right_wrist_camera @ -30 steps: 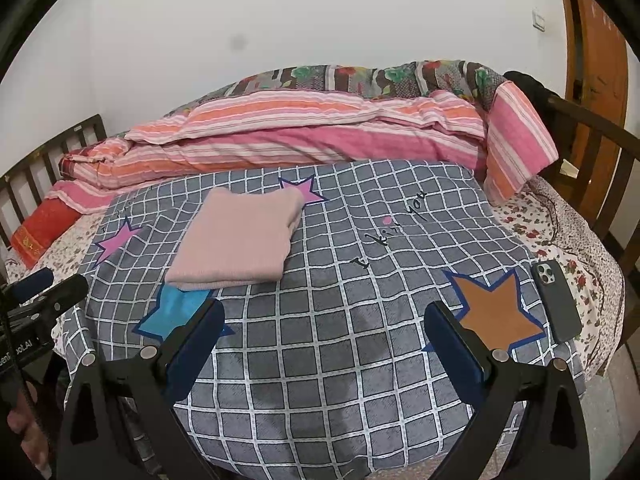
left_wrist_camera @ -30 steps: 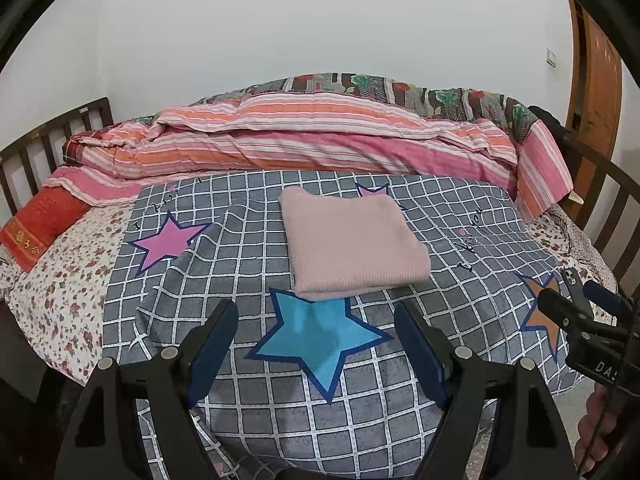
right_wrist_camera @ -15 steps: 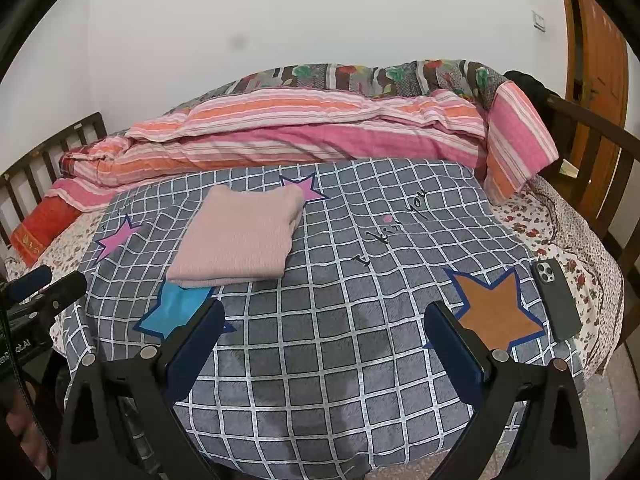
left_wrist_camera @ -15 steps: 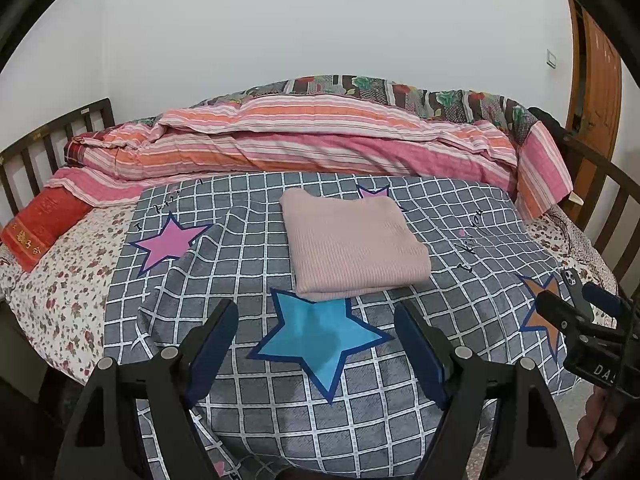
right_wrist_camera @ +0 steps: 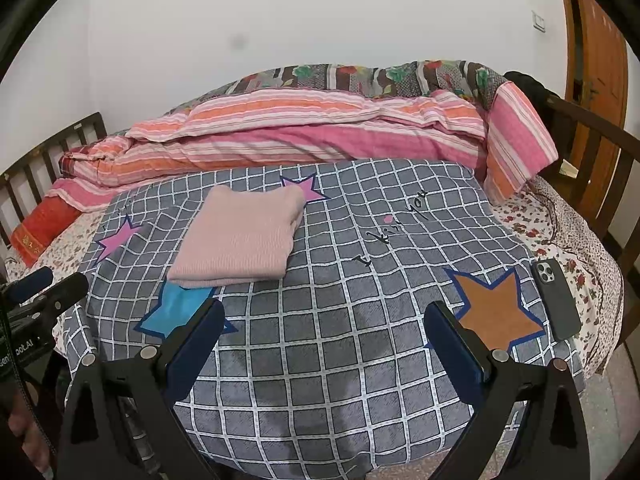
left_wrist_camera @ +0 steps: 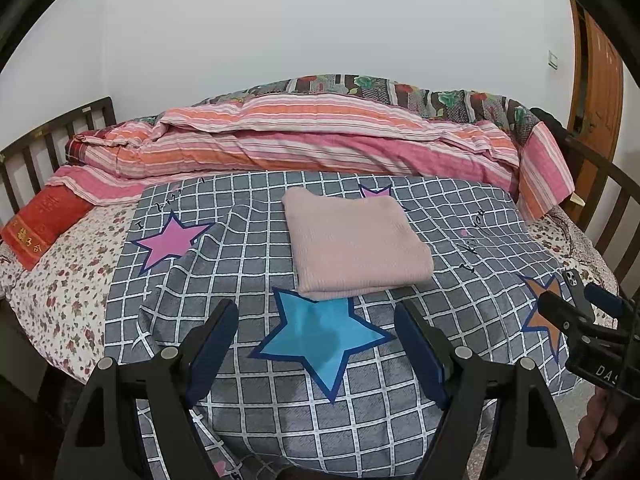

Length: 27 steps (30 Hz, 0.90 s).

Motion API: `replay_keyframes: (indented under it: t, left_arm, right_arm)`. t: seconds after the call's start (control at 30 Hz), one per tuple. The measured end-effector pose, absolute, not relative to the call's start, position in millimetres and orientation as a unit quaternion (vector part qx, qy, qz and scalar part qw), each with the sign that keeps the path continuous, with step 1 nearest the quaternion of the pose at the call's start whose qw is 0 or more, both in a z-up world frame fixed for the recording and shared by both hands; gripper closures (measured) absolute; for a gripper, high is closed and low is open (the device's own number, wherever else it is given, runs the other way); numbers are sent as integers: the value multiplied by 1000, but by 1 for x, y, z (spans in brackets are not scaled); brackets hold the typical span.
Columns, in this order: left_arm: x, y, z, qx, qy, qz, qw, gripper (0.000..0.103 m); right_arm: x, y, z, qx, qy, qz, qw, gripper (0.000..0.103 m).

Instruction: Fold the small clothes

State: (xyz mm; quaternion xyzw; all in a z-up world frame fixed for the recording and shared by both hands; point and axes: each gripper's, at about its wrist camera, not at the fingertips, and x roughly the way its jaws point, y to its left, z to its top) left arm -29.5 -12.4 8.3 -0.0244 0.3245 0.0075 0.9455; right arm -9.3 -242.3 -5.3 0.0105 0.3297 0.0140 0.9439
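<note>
A pink knitted garment lies folded in a neat rectangle on the grey checked bedspread; it also shows in the right wrist view. My left gripper is open and empty, held back over the blue star near the bed's front edge, short of the garment. My right gripper is open and empty, to the right of the garment over bare bedspread. Each gripper shows at the edge of the other's view.
A rolled striped pink quilt lies along the far side by the wall. A red pillow sits at the left. A dark phone lies on the bed's right edge. Wooden bed rails stand at both ends.
Both views have shifted very slightly; the garment lies unchanged and both grippers stay open.
</note>
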Motion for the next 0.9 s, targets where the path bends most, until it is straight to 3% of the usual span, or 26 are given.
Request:
replay_keyframes:
  t: [0.9]
  left_arm:
    - [-30, -10, 8, -24, 324, 8, 946, 24]
  right_arm:
    - [-11, -244, -1, 12, 324, 10, 946, 5]
